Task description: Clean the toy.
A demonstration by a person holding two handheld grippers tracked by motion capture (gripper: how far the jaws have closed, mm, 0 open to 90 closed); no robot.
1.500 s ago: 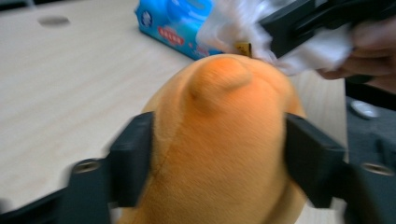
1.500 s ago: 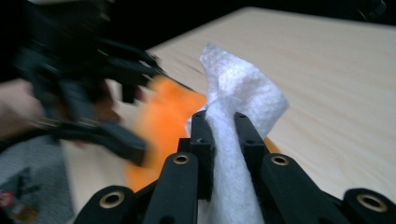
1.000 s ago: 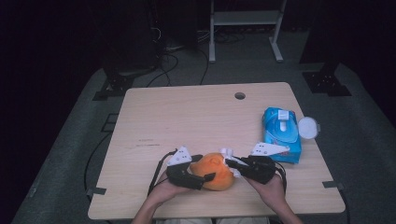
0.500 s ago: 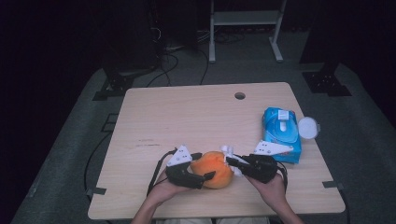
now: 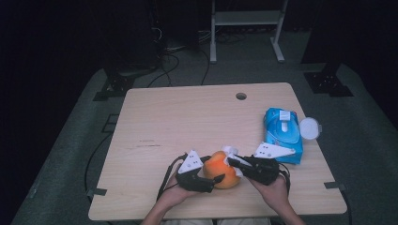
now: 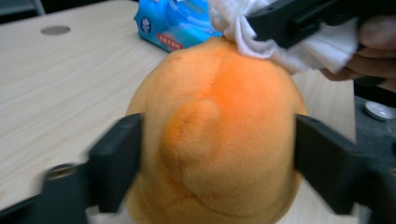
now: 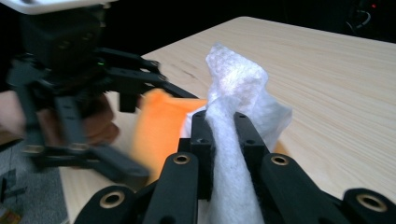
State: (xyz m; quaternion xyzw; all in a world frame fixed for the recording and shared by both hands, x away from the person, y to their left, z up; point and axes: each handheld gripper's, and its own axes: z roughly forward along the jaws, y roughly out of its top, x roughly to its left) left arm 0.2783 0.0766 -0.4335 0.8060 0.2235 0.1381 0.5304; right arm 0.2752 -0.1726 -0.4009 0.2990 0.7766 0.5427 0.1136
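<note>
A round orange plush toy [image 5: 224, 168] sits near the table's front edge, and my left gripper [image 5: 213, 176] is shut on it. In the left gripper view its black jaws press both sides of the plush [image 6: 219, 135]. My right gripper [image 5: 232, 161] comes in from the right, shut on a bunched white wipe [image 5: 230, 151]. The wipe [image 6: 308, 49] touches the top of the plush. In the right gripper view the wipe [image 7: 236, 84] stands up between the jaws, with the plush [image 7: 159, 126] just behind it.
A blue pack of wipes [image 5: 283, 133] lies at the table's right edge, its round white lid [image 5: 310, 127] flipped open past the edge. A cable hole [image 5: 241, 96] sits at the back of the table [image 5: 187, 122]. The floor around is dark.
</note>
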